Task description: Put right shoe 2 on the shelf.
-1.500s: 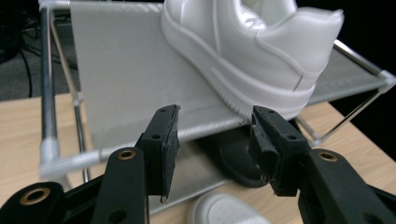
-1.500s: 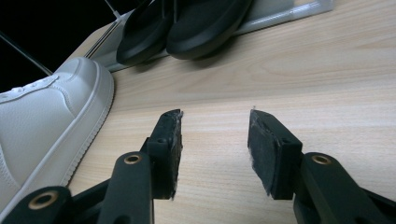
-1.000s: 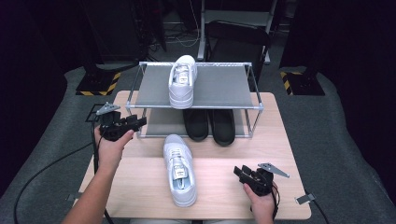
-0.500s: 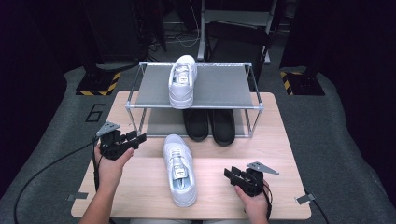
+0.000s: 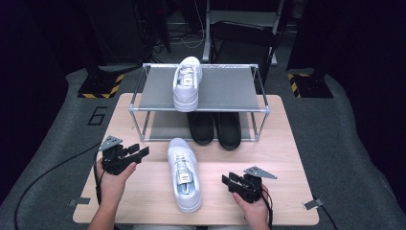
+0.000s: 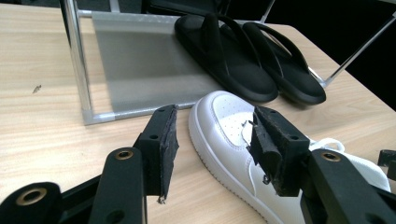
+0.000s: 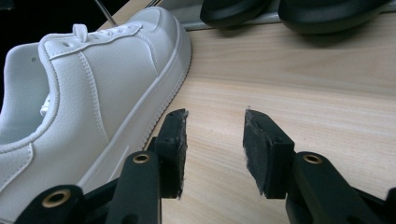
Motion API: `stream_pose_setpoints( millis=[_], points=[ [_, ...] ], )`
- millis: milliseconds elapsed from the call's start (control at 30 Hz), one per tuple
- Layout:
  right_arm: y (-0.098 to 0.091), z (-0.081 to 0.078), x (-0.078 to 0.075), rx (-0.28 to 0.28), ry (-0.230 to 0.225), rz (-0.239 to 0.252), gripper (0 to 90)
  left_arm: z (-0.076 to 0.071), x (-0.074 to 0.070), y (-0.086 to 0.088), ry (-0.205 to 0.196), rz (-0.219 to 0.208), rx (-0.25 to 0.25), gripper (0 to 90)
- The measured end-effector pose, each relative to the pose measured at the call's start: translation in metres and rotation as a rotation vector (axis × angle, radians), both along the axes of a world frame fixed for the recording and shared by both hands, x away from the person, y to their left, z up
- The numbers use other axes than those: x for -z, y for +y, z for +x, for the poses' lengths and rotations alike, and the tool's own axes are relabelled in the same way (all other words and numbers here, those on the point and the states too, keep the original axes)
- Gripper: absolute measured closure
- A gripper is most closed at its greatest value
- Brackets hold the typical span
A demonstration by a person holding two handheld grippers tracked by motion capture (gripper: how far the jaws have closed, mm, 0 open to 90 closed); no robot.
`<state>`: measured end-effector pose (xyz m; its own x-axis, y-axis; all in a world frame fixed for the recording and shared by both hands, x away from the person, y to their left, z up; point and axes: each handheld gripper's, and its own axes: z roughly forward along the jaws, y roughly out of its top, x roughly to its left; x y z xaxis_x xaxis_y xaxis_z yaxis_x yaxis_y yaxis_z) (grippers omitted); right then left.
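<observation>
1. White sneaker (image 5: pixel 183 173) is lying on the wooden table (image 5: pixel 287 158), lower centre of the high view, toe pointing up-frame toward the rack, sole down.
2. Left gripper (image 5: pixel 139 152) is sitting at lower left of the high view, held in the person's left hand (image 5: pixel 114 178), just beside the sneaker's toe end and apart from it. In the left gripper view its jaws are standing spread; the sneaker's toe is showing in the gap and behind the right-hand jaw, and neither pad is pressing on it. The jaws have just been opening a little further.
3. Right gripper (image 5: pixel 227 180) is sitting at lower right of the high view, in the right hand (image 5: pixel 253 207), near the sneaker's heel half. In the right gripper view the jaws are spread over bare wood; the sneaker's side is filling the left of that frame, close by the left-hand jaw, though I cannot tell whether they are touching. These jaws have just been closing somewhat, with nothing between them.
4. Metal rack (image 5: pixel 261 109) is standing at upper centre of the high view; a second white sneaker (image 5: pixel 186 84) is resting on its top shelf.
5. Pair of black slippers (image 5: pixel 214 128) is lying under the rack, just up-frame of the table sneaker.
</observation>
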<state>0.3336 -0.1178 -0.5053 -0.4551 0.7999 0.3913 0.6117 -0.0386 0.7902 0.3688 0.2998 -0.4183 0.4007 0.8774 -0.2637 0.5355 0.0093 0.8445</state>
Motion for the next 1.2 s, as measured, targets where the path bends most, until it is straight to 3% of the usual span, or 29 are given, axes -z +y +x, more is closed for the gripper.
stream_pose_setpoints(
  millis=[200, 367, 567, 1200],
  points=[
    [0.008, 0.003, -0.009, -0.023, -0.026, -0.004, 59.2, -0.004, 0.003, 0.001, 0.002, 0.011, -0.008, 50.0],
    [0.020, 0.001, -0.018, -0.078, -0.022, 0.046, 58.0, -0.007, 0.006, 0.005, 0.003, 0.008, -0.017, 49.8],
    [0.030, 0.000, -0.022, -0.106, -0.035, 0.019, 57.7, -0.008, 0.010, 0.007, 0.018, 0.007, -0.026, 49.8],
    [0.057, 0.002, -0.030, -0.178, -0.049, 0.033, 55.9, -0.011, 0.016, 0.009, 0.020, -0.008, -0.047, 49.8]
  ],
)
